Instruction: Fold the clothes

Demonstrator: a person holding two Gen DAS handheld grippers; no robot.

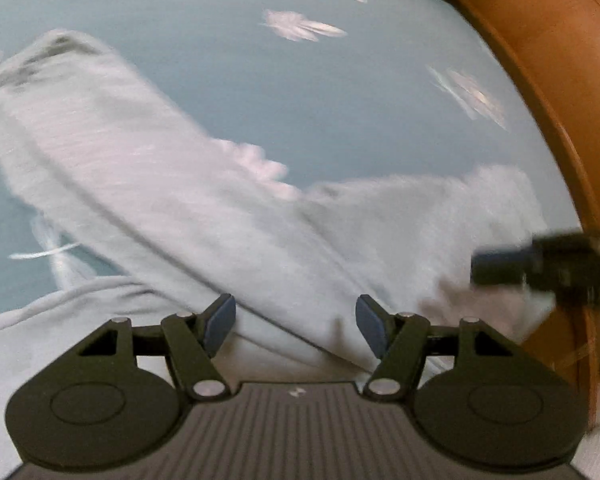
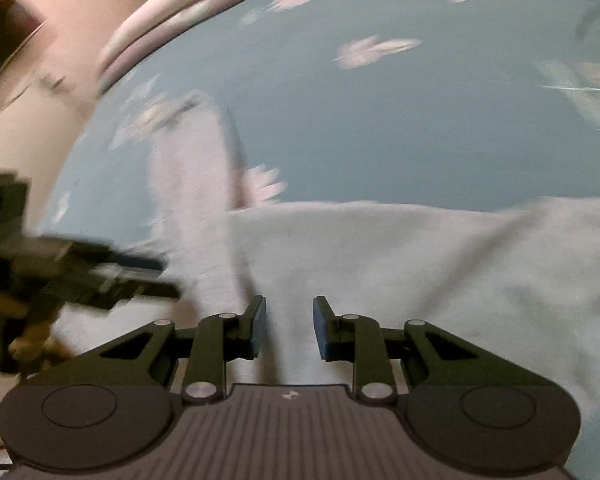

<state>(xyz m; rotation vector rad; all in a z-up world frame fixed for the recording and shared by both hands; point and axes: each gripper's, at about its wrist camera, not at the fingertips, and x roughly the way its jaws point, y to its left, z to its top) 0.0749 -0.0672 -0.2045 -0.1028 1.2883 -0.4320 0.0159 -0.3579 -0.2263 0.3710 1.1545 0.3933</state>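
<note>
A pale grey garment point(image 1: 204, 200) lies spread on a blue bedsheet point(image 1: 260, 92) with white feather prints; one long part of it runs up to the far left. My left gripper point(image 1: 296, 326) hovers open just above the cloth, nothing between its fingers. At the right edge of the left wrist view the right gripper point(image 1: 500, 266) shows as a dark blur over the cloth. In the right wrist view the same grey garment point(image 2: 400, 272) fills the lower half. My right gripper point(image 2: 290, 328) is open over it, holding nothing. The left gripper point(image 2: 132, 276) is blurred at the left.
A brown wooden bed frame point(image 1: 548, 80) curves along the right of the left wrist view. A pinkish wall point(image 2: 40, 92) and a rolled pale edge of bedding point(image 2: 172, 12) lie at the left and top of the right wrist view. Open blue sheet point(image 2: 380, 128) stretches beyond the garment.
</note>
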